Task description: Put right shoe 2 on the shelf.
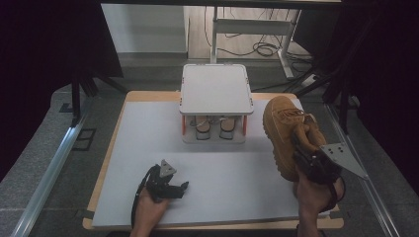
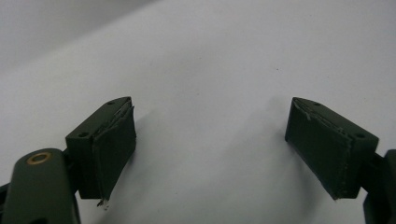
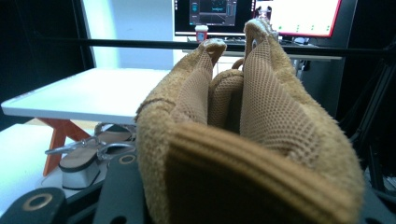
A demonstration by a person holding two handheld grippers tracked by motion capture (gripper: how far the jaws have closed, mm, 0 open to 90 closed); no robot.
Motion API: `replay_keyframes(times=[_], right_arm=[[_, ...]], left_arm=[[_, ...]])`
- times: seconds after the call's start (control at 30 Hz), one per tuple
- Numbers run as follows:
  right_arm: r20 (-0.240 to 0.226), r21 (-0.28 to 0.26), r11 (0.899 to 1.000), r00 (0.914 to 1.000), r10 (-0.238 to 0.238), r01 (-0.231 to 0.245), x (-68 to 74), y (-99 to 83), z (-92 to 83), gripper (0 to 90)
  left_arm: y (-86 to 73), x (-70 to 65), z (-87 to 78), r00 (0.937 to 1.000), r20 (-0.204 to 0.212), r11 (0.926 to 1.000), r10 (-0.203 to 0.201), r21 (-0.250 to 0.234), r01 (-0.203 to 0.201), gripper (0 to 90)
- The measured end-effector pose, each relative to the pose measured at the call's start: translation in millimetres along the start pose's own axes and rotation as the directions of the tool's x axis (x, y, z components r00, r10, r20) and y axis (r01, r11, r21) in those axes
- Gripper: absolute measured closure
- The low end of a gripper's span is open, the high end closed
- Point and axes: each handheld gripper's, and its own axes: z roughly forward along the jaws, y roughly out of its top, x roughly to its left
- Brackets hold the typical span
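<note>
A tan ankle boot [image 1: 285, 129] hangs above the right side of the white table mat, toe pointing away from me. My right gripper [image 1: 307, 154] is shut on the boot's collar at the heel; in the right gripper view the squeezed mesh-lined collar [image 3: 243, 140] bulges up between the black jaws. My left gripper [image 1: 174, 187] rests low on the mat near the front left, held by a hand. In the left gripper view its two pads [image 2: 114, 144] stand wide apart with only bare white mat between them.
A small white shoe rack [image 1: 215, 89] with orange legs stands at the mat's far middle, with a pair of sandals [image 1: 212, 128] on its lower shelf. The wooden table edge [image 1: 106, 163] frames the mat. Desk legs and cables lie beyond on the floor.
</note>
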Motion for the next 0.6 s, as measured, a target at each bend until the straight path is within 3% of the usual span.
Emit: replay_keyframes(times=[0.6], right_arm=[[-0.054, -0.040, 0.999, 0.9982, -0.027, 0.025, 12.1, 32.7, 18.2, 51.1]], left_arm=[[0.0, 0.3, -0.2, 1.0000, -0.001, 1.0000, 0.004, 0.003, -0.004, 16.2]])
